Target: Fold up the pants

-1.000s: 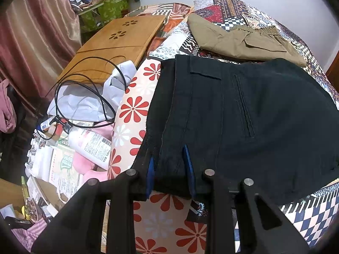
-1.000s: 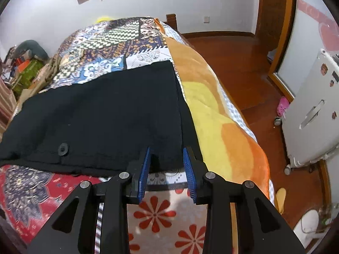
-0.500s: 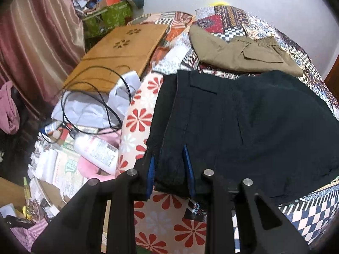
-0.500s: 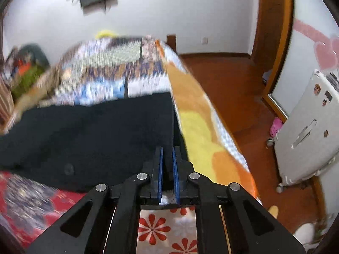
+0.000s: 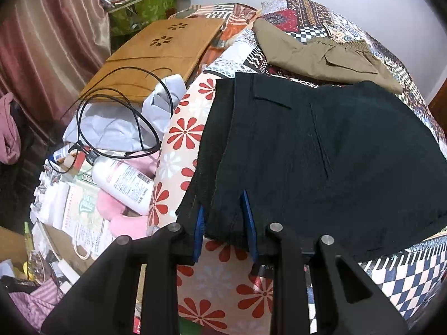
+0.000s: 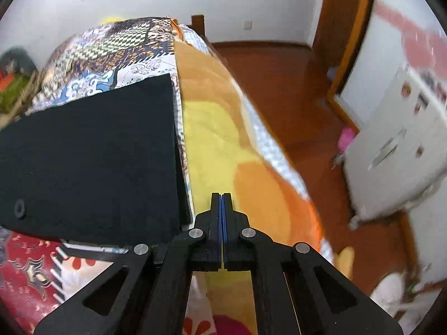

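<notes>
Black pants (image 5: pixel 321 150) lie spread flat on the bed (image 5: pixel 396 262), on a patchwork quilt, with a back pocket flap and a long seam facing up. Their near edge is bunched between the blue pads of the left tool (image 5: pixel 225 224), which pinches a thick fold of the dark cloth. In the right wrist view the same pants (image 6: pixel 89 156) show a straight side edge and a round black button near the lower left; they rest on the quilt next to an orange and yellow blanket (image 6: pixel 223 145). The right tool (image 6: pixel 222 203) sits just beside that side edge, over the blanket, its pads pressed together with nothing between them.

Beyond the black pants, a pair of khaki pants (image 5: pixel 321 53) with an elastic waist lies farther up the bed. A red-flower cover (image 5: pixel 184 128) runs along the left of the black pants. Farther left are a wooden lap desk (image 5: pixel 156 55), a looped black cable (image 5: pixel 117 111), grey-white cloth (image 5: pixel 111 125), a white bottle (image 5: pixel 125 181) and loose papers. On the right side of the room are a wooden floor (image 6: pixel 279 83) and a white appliance (image 6: pixel 396 145).
</notes>
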Action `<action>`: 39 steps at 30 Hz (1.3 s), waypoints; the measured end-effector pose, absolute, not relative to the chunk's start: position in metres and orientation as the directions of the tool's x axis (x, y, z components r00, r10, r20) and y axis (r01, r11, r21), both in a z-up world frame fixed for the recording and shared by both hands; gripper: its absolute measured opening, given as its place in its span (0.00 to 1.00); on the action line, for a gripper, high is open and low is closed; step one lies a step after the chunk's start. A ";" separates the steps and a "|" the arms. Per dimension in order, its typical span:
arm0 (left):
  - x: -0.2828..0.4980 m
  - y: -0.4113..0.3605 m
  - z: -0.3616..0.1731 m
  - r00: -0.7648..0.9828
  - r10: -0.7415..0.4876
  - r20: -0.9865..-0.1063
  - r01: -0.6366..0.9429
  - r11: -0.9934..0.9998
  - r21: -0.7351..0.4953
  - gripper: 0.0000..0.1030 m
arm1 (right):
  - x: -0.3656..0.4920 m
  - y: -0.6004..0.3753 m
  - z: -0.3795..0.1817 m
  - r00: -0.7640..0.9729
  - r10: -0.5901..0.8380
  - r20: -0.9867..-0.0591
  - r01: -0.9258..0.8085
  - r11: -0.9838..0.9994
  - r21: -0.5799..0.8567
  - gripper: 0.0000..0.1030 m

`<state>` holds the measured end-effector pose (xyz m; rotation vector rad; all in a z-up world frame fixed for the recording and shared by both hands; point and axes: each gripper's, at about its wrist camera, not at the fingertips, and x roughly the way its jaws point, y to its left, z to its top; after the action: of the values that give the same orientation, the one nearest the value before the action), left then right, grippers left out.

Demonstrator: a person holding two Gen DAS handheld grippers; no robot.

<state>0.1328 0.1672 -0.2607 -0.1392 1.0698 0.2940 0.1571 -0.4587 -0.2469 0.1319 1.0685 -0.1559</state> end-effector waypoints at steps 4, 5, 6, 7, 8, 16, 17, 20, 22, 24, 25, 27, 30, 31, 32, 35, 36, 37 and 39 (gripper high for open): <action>0.135 0.163 -0.260 0.440 0.191 -0.877 -0.280 0.958 0.069 0.31 | 0.159 -0.450 -0.230 0.499 -0.029 -0.866 0.155 0.986 0.057 0.01; 0.134 0.164 -0.258 0.439 0.197 -0.877 -0.281 0.957 0.075 0.36 | 0.160 -0.446 -0.226 0.508 -0.022 -0.861 0.144 0.988 0.060 0.02; 0.133 0.164 -0.256 0.437 0.212 -0.874 -0.289 0.953 0.086 0.39 | 0.163 -0.441 -0.220 0.517 -0.013 -0.856 0.131 0.989 0.064 0.02; 0.131 0.166 -0.252 0.436 0.227 -0.871 -0.300 0.949 0.097 0.46 | 0.164 -0.437 -0.218 0.521 -0.007 -0.853 0.124 0.990 0.068 0.02; 0.130 0.167 -0.247 0.437 0.240 -0.867 -0.311 0.944 0.105 0.49 | 0.166 -0.434 -0.216 0.523 0.004 -0.852 0.117 0.990 0.077 0.04; 0.146 0.140 -0.202 0.546 0.156 -0.823 -0.228 0.973 0.033 0.57 | 0.188 -0.386 -0.186 0.559 0.209 -0.803 -0.046 0.974 0.221 0.44; 0.152 0.130 -0.201 0.554 0.134 -0.822 -0.195 0.980 0.028 0.58 | 0.192 -0.376 -0.183 0.554 0.244 -0.796 -0.077 0.967 0.243 0.45; 0.172 0.097 -0.208 0.552 0.042 -0.833 -0.106 0.994 -0.021 0.58 | 0.204 -0.345 -0.180 0.521 0.351 -0.778 -0.171 0.936 0.308 0.53; 0.183 0.074 -0.218 0.528 -0.030 -0.848 -0.053 0.996 -0.069 0.58 | 0.210 -0.324 -0.183 0.488 0.395 -0.778 -0.221 0.919 0.327 0.56; 0.189 0.048 -0.226 0.508 -0.075 -0.858 0.017 0.997 -0.078 0.58 | 0.212 -0.305 -0.191 0.446 0.425 -0.788 -0.264 0.903 0.338 0.56; 0.188 0.039 -0.229 0.500 -0.082 -0.862 0.047 0.997 -0.067 0.58 | 0.212 -0.295 -0.196 0.417 0.441 -0.795 -0.291 0.893 0.343 0.56; 0.186 0.020 -0.238 0.479 -0.075 -0.875 0.094 0.995 -0.034 0.58 | 0.211 -0.282 -0.209 0.360 0.454 -0.815 -0.315 0.881 0.352 0.56; 0.173 0.012 -0.241 0.492 -0.065 -0.868 0.108 0.994 -0.013 0.58 | 0.202 -0.275 -0.223 0.332 0.434 -0.838 -0.323 0.887 0.331 0.56; 0.169 0.014 -0.241 0.487 -0.081 -0.870 0.102 0.994 -0.035 0.58 | 0.198 -0.278 -0.221 0.334 0.443 -0.832 -0.324 0.883 0.340 0.56; 0.166 0.019 -0.241 0.479 -0.106 -0.871 0.088 0.994 -0.073 0.58 | 0.196 -0.279 -0.221 0.325 0.451 -0.831 -0.323 0.879 0.351 0.56; 0.156 0.029 -0.246 0.471 -0.150 -0.869 0.056 0.989 -0.140 0.59 | 0.189 -0.287 -0.222 0.313 0.464 -0.828 -0.314 0.874 0.371 0.56; 0.154 0.029 -0.246 0.474 -0.151 -0.868 0.053 0.988 -0.143 0.59 | 0.184 -0.289 -0.223 0.316 0.464 -0.828 -0.314 0.874 0.370 0.56; 0.151 0.029 -0.247 0.477 -0.148 -0.867 0.052 0.989 -0.140 0.59 | 0.182 -0.290 -0.222 0.319 0.462 -0.828 -0.314 0.875 0.368 0.56; 0.146 0.025 -0.245 0.485 -0.127 -0.865 0.047 0.992 -0.119 0.59 | 0.179 -0.290 -0.220 0.321 0.464 -0.826 -0.309 0.875 0.372 0.56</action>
<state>0.1458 0.0247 -0.2454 -0.0830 1.0590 -0.1065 0.1789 -0.2904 -0.2201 0.1560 1.1366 0.5105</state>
